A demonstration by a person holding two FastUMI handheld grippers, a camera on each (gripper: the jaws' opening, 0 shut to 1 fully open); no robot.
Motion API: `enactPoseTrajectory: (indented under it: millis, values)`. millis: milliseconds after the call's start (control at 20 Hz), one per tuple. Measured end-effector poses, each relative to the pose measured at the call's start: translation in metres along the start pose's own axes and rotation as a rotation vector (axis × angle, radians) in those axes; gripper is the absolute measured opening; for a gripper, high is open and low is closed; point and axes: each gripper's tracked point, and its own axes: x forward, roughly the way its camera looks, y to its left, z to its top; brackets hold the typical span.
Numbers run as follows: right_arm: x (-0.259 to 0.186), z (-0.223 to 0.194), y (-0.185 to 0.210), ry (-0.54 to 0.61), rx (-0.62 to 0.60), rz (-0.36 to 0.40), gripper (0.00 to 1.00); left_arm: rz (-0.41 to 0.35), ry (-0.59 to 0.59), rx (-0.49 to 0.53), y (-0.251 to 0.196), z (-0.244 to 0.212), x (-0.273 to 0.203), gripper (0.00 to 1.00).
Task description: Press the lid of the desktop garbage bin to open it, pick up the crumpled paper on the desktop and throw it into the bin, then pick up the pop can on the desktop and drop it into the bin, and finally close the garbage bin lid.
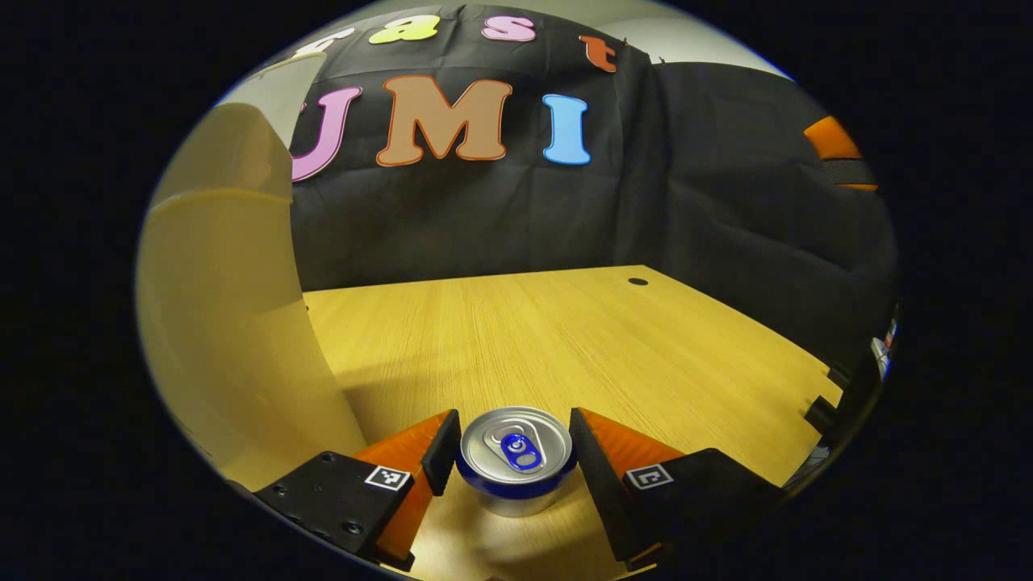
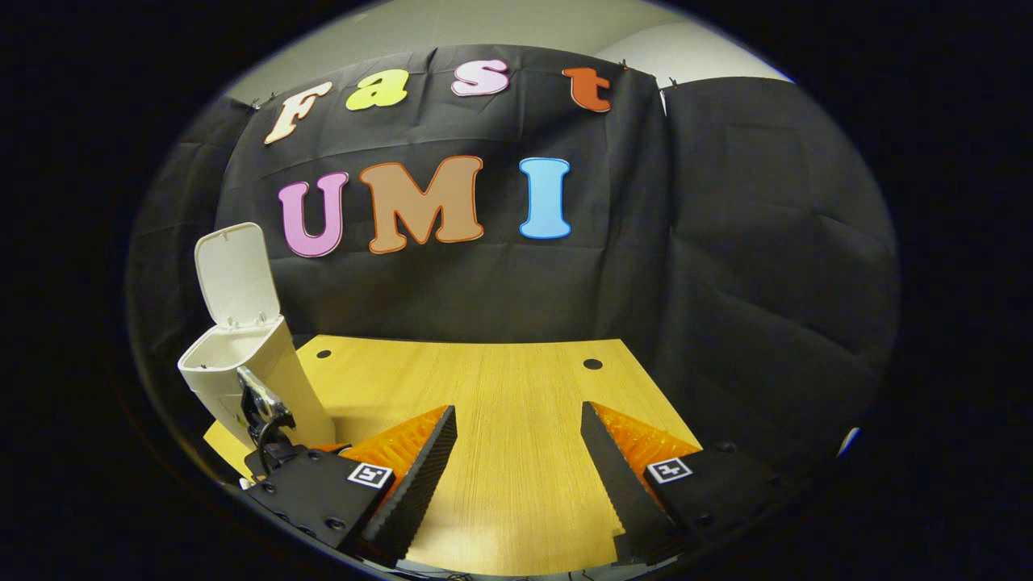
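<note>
The left gripper [image 1: 514, 452] is standing open around the can [image 1: 516, 458], which is sitting upright on the desk [image 1: 565, 339] between its fingers, the pads near its sides but not yet pressing, while the bin [image 1: 234, 323] is rising just to its left. The right gripper [image 2: 516, 452] is hanging open over bare desk, and from there the bin is standing well off to the left with its lid [image 2: 236, 274] tipped up. Judging by this, the can pick is in hand: the fingers should be closing squarely on the can's body below the rim, gently enough not to crush it or tip it.
</note>
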Motion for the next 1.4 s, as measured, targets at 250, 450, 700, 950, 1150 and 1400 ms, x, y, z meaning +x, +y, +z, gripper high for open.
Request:
enactPoseTrajectory:
  millis: [250, 450, 700, 950, 1150, 1400]
  values:
    - [-0.007, 0.0, -0.004, -0.018, 0.03, -0.017, 0.98, 0.005, 0.091, 0.017, 0.0, -0.023, 0.0, 0.8]
    - [-0.013, -0.01, -0.01, -0.001, 0.045, -0.037, 0.98, -0.015, 0.097, 0.035, -0.004, -0.024, 0.0, 0.79]
    - [-0.02, -0.02, -0.019, 0.009, 0.066, -0.057, 0.98, -0.047, 0.1, 0.045, -0.011, -0.019, -0.004, 0.77]
    - [-0.025, -0.025, -0.016, 0.011, 0.081, -0.045, 0.98, -0.068, 0.063, 0.047, -0.013, -0.006, -0.013, 0.75]
    - [-0.027, -0.028, -0.005, 0.005, 0.059, -0.012, 0.98, -0.058, 0.071, 0.037, -0.011, -0.009, -0.012, 0.73]
    - [-0.019, -0.037, 0.008, 0.044, 0.037, 0.036, 0.98, -0.037, 0.019, 0.037, -0.01, 0.007, -0.017, 0.71]
